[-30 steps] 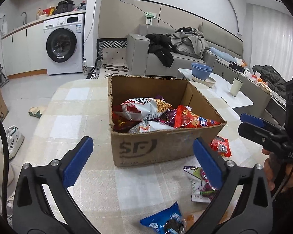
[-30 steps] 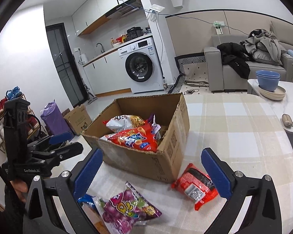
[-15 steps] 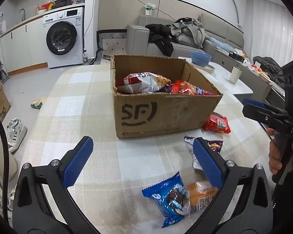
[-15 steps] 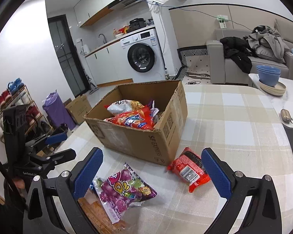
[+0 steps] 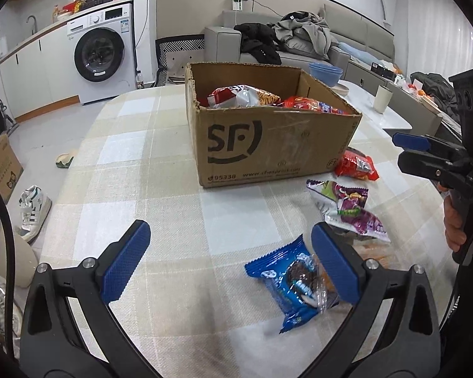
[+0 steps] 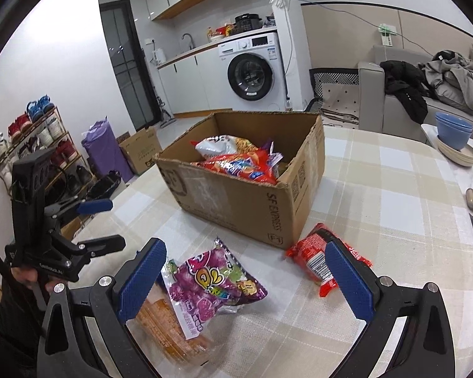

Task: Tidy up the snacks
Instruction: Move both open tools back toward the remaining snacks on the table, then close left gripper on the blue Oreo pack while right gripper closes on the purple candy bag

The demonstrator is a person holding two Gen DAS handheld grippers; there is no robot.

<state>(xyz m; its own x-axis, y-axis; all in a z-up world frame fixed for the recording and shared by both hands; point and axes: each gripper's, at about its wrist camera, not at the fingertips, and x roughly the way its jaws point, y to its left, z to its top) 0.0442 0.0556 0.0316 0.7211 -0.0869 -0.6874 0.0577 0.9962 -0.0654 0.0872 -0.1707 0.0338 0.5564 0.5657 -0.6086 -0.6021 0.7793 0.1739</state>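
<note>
On the tabletop a cardboard box holds several snack bags. Just beside the box lie a red packet and a purple bag; a blue cookie pack lies farther from it. The left hand-held gripper and right hand-held gripper both hover with fingers apart, holding nothing.

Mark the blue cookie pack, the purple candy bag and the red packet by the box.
blue cookie pack [image 5: 294, 286], left wrist view, printed middle.
purple candy bag [image 6: 211, 280], right wrist view, front centre.
red packet [image 6: 315, 261], right wrist view, barcode area.
</note>
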